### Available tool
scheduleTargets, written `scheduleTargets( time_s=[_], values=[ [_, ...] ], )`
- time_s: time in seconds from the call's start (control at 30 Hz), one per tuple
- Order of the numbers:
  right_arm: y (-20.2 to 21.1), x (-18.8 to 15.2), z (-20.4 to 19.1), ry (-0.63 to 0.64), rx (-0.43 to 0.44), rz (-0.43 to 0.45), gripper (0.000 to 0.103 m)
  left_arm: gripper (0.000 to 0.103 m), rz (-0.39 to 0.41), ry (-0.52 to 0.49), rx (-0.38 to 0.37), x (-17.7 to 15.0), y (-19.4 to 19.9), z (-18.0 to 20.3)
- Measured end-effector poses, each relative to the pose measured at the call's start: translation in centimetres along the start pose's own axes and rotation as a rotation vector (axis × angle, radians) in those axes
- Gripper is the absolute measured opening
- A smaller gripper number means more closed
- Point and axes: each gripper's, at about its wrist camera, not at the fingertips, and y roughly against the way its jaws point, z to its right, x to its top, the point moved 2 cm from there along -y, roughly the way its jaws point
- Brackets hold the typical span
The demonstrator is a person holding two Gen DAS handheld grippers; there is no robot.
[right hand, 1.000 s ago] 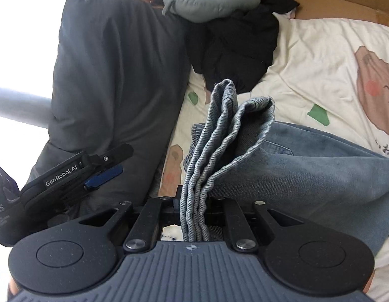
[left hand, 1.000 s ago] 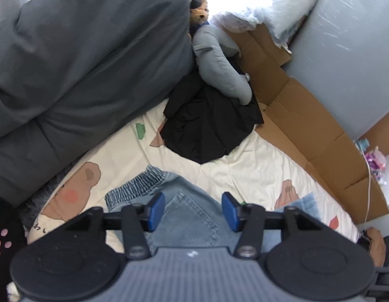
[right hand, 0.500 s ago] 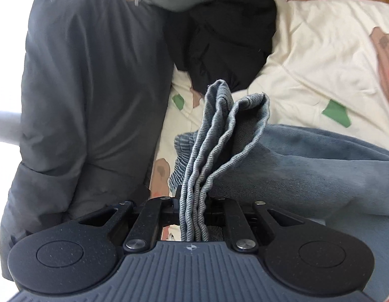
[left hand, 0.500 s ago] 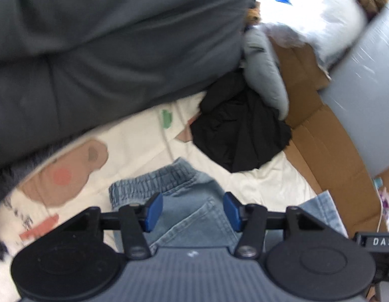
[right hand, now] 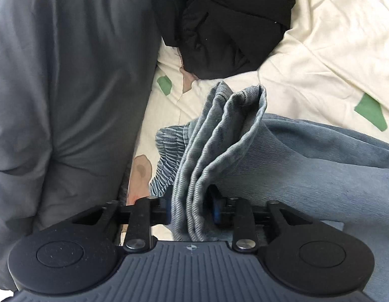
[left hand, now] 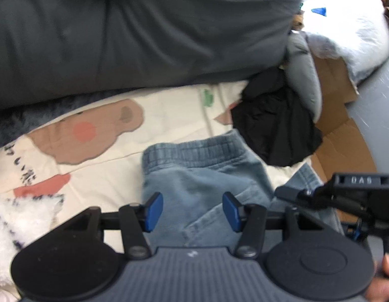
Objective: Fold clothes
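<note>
Release of the fold is in hand: right gripper (right hand: 191,207) jaws are opening, bunched denim shorts (right hand: 219,136) between them. Left gripper (left hand: 192,211) hangs unclenched, empty, above the waistband (left hand: 194,148). Next move, judged: withdraw clear, then flatten the fold.

A home bedroom: cartoon-bear bedsheet (left hand: 98,136), dark grey duvet (left hand: 144,30), heaped black clothing (right hand: 232,20).
</note>
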Motion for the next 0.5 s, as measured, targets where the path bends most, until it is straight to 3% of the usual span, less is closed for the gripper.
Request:
scheduleTargets(
  time_s=[0.2, 0.5],
  values=[
    [-0.8, 0.7, -2.4, 0.019, -0.045, -0.05, 0.063, 0.055, -0.018, 0.025, 0.006, -0.4, -0.8, -1.1],
    [-0.5, 1.6, -5.3, 0.083, -0.157, -0.111, 0.067, 0.055, -0.007, 0.015, -0.018, -0.3, -0.7, -1.1]
  ],
)
